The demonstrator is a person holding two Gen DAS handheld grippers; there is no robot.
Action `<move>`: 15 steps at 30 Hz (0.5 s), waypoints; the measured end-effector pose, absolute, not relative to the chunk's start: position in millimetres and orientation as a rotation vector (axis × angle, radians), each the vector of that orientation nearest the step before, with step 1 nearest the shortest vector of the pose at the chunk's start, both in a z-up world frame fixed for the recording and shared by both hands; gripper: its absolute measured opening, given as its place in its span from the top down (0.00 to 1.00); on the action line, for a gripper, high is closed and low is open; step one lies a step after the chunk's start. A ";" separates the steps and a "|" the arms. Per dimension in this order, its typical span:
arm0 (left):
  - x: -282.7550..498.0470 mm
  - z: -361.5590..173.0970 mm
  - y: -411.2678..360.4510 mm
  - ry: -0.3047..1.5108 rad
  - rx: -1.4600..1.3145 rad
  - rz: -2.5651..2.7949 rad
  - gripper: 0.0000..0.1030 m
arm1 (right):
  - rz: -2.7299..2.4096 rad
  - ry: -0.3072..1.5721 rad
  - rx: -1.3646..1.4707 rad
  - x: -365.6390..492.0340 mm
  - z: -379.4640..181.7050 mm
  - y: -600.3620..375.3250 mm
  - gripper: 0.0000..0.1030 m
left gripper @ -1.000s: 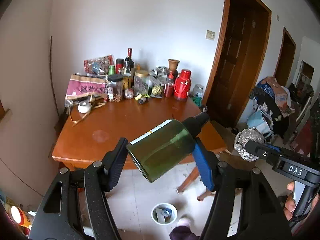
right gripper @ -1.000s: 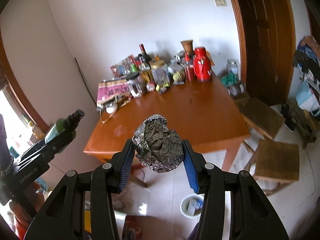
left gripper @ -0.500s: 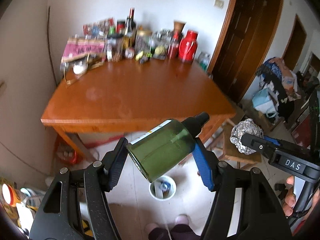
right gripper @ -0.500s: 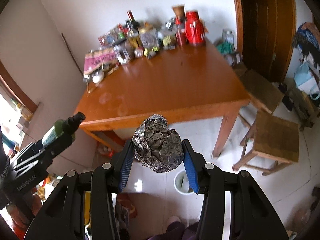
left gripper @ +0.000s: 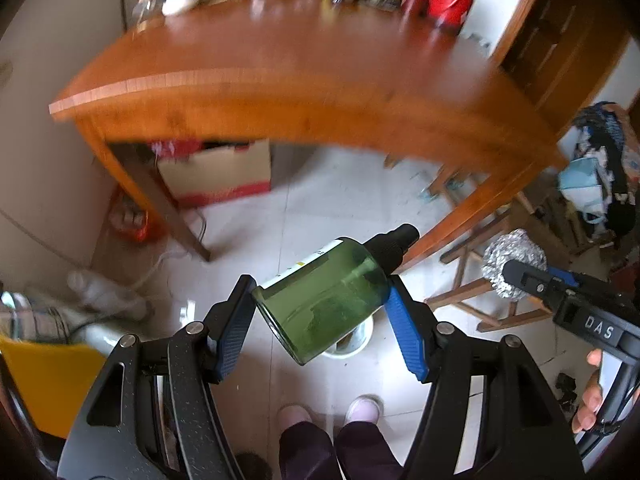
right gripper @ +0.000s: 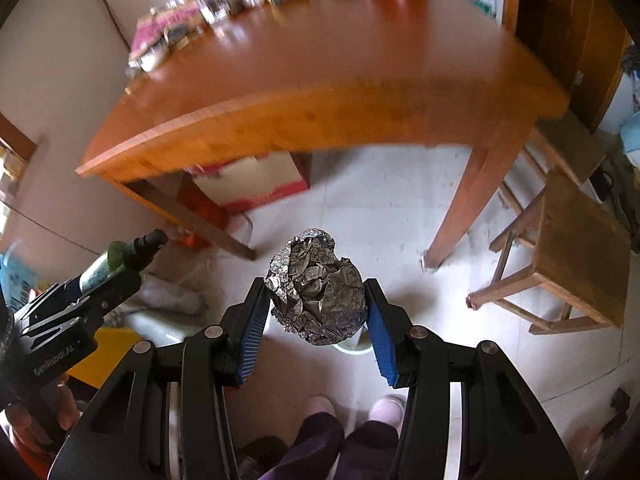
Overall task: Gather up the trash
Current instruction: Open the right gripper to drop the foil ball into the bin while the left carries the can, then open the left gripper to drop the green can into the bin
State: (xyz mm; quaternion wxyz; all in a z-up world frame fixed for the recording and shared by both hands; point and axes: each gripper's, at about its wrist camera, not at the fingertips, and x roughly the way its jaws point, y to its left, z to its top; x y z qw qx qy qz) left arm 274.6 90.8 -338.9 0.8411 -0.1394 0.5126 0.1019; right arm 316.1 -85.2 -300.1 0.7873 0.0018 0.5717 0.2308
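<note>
My left gripper [left gripper: 320, 320] is shut on a green spray bottle [left gripper: 328, 300] with a black nozzle, held tilted above the floor. My right gripper [right gripper: 318, 312] is shut on a crumpled foil ball [right gripper: 318, 300]. A small white bin [left gripper: 362, 342] stands on the tiled floor, mostly hidden behind the bottle; in the right wrist view its rim [right gripper: 352, 348] peeks out under the foil ball. The foil ball [left gripper: 514, 258] and the bottle [right gripper: 116, 260] also show in the opposite views.
A wooden table [left gripper: 280, 92] with cluttered far edge stands ahead. A cardboard box [left gripper: 216, 176] sits under it. Two wooden stools [right gripper: 572, 256] stand to the right. A yellow container [left gripper: 44, 384] is at the left. The person's feet [left gripper: 328, 412] are below.
Both grippers have tilted down toward the floor, still holding the bottle and the foil ball. The table has slid up in view and the white bin is now right behind the held items.
</note>
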 end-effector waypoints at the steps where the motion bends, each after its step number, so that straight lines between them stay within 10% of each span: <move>1: 275.8 -351.7 91.7 1.098 -0.303 0.225 0.38 | 0.503 1.243 0.000 318.4 -308.8 -85.2 0.57; 15: 296.5 -452.8 80.6 1.238 -0.335 0.248 0.38 | 0.574 1.424 -0.084 337.5 -388.7 -75.9 0.44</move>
